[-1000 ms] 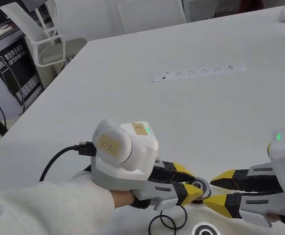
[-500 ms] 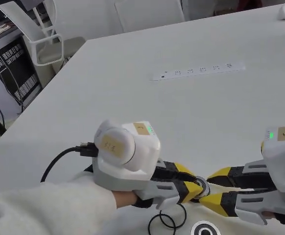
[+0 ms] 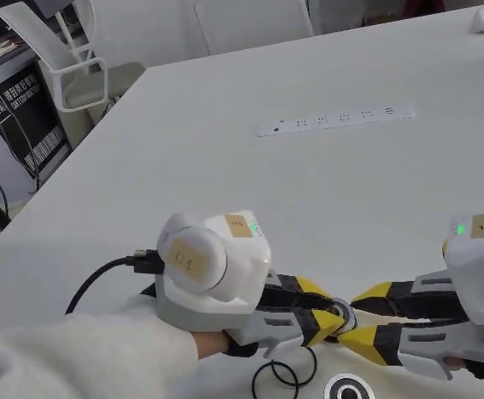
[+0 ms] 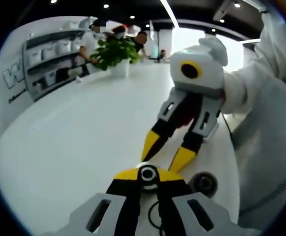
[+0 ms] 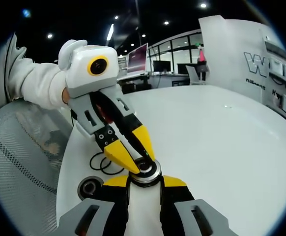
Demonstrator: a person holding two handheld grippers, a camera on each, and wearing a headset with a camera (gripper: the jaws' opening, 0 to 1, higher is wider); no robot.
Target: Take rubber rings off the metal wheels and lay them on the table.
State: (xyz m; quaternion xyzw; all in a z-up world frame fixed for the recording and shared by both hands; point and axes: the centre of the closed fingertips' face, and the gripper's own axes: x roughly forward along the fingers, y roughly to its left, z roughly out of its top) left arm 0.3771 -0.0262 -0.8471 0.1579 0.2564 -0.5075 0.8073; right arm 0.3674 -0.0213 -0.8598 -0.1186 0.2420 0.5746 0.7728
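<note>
Since a second earlier, the right tool had drawn in leftward until its yellow tips stood on either side of the small metal wheel. Over the last half second hardly anything shifted. Its jaws were spread and released, one tip above the wheel and one below it in the head view; whether they touched it could not be told. The left tool was clenched on that wheel, holding it by the near edge of the white surface.

Two metal wheels were in sight: the held one, and a second wheel lying flat on the surface just under the right tool, cut by the head view's bottom edge. Two black rubber rings lay overlapping on the surface below the left tool, beside the second wheel. Whether the held wheel carried a ring could not be made out.

Farther off lay one white power strip. One black cable ran from the left tool's rear, and that tool's white housing hid the roots of its jaws.
</note>
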